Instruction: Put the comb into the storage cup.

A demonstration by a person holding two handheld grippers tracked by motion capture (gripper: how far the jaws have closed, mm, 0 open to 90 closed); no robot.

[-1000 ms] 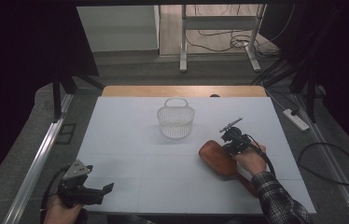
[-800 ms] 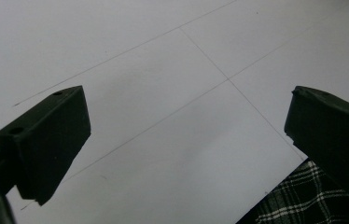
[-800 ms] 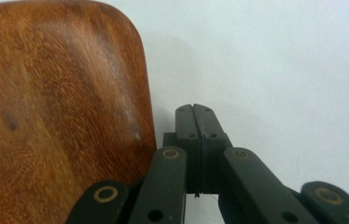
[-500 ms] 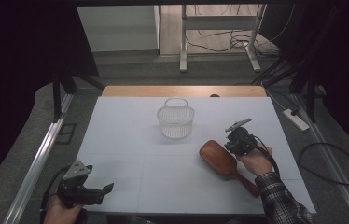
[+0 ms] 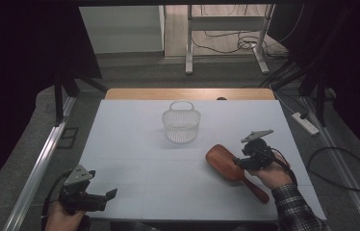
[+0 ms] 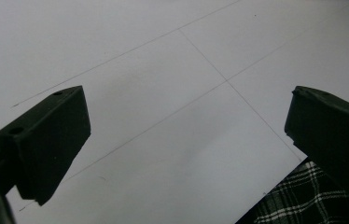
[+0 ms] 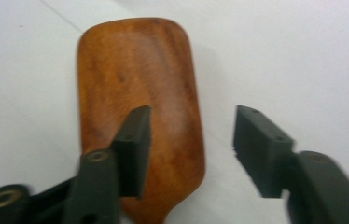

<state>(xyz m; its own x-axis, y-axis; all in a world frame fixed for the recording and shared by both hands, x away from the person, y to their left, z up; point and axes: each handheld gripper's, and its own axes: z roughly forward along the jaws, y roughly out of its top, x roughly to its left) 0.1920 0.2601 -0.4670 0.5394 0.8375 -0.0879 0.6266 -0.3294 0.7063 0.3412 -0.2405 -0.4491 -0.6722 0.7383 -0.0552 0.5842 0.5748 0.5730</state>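
Observation:
A brown wooden hairbrush (image 5: 221, 161) lies on the white table (image 5: 130, 144) right of centre, smooth back up (image 7: 135, 88), handle toward the front right. My right gripper (image 5: 239, 162) hovers just above where its head meets the handle. Its jaws (image 7: 191, 135) have just been opening and now stand apart: one hangs over the wood, the other over bare table, and neither presses on the brush. My left gripper (image 5: 106, 198) rests at the front left corner, open (image 6: 186, 126), with only table between its jaws.
A clear ribbed basket (image 5: 181, 126) with a handle stands upright at the middle back of the table. A plaid sleeve (image 5: 293, 211) comes in at the front right. A power strip (image 5: 305, 122) and cables lie on the floor to the right.
The right gripper has let go of the brush, opened its jaws, and lifted and drawn back to the right. The brush stays on the table. The left gripper has not moved.

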